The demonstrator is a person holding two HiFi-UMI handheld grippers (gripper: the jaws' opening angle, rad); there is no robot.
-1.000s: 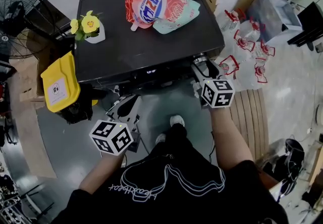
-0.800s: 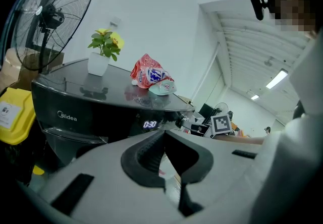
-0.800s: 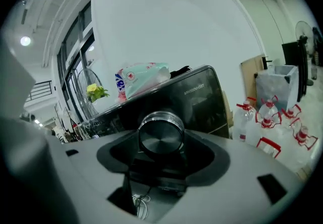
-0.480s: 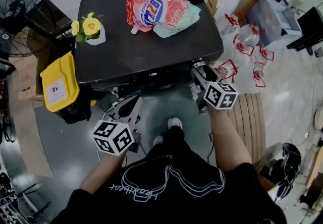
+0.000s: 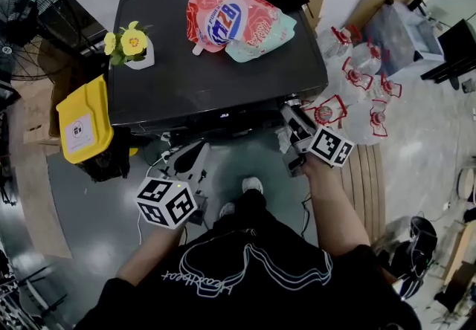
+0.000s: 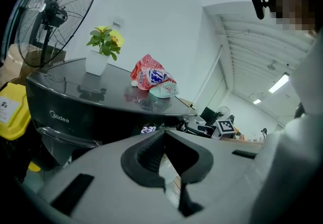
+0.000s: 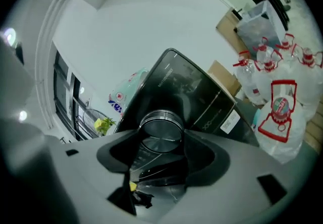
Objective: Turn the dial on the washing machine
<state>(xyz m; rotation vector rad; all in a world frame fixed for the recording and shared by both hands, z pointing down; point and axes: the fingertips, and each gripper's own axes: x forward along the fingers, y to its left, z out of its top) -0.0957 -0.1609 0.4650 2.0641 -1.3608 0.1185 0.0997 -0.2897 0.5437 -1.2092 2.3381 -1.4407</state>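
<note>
As your right gripper, clamped on the dial, has rolled, the turn looks underway. Your left gripper hangs closed, empty.

The washing machine carries the brand Midea in pale letters on its dark front, towards the left. Further right on that front, a small lit display reads 2:30. Print on the red pouch lying on its far side is too small to read.
</note>
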